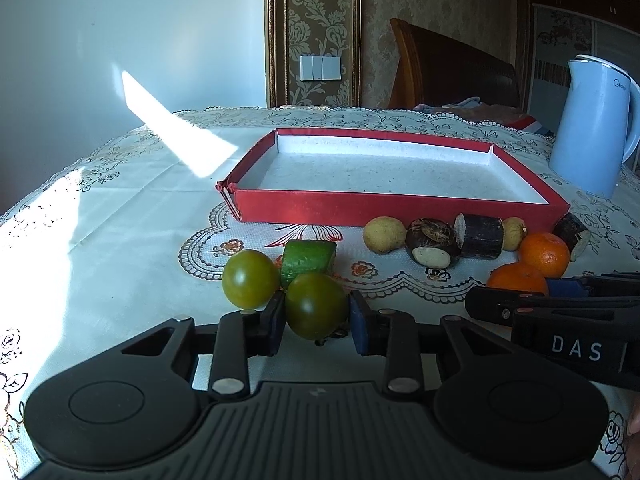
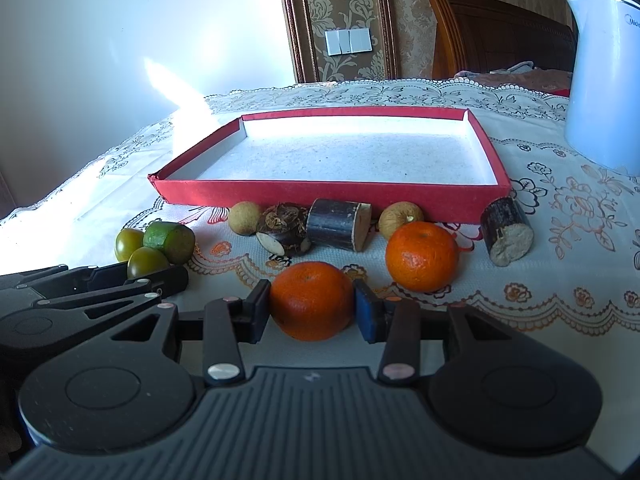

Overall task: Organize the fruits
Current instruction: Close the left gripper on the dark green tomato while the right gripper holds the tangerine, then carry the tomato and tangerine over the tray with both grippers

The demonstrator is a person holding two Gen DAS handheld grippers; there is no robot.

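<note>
My left gripper [image 1: 316, 322] is shut on a green tomato [image 1: 316, 304] that rests on the tablecloth. A second green tomato [image 1: 250, 284] and a cut cucumber piece [image 1: 308, 262] lie just behind it. In the right wrist view my right gripper [image 2: 312, 312] is shut on an orange [image 2: 312, 300], also down on the cloth. Another orange [image 2: 422, 256] sits to its right. Two longans [image 2: 245, 218], a water chestnut [image 2: 284, 232] and two dark sugarcane pieces [image 2: 338, 224] line the front wall of the empty red tray [image 2: 320, 196].
A pale blue kettle [image 1: 592, 128] stands at the tray's right rear corner. The two grippers sit side by side, close together, in front of the fruit. The lace tablecloth [image 1: 120, 208] stretches left into a sunlit patch, with a wall and a wooden headboard behind.
</note>
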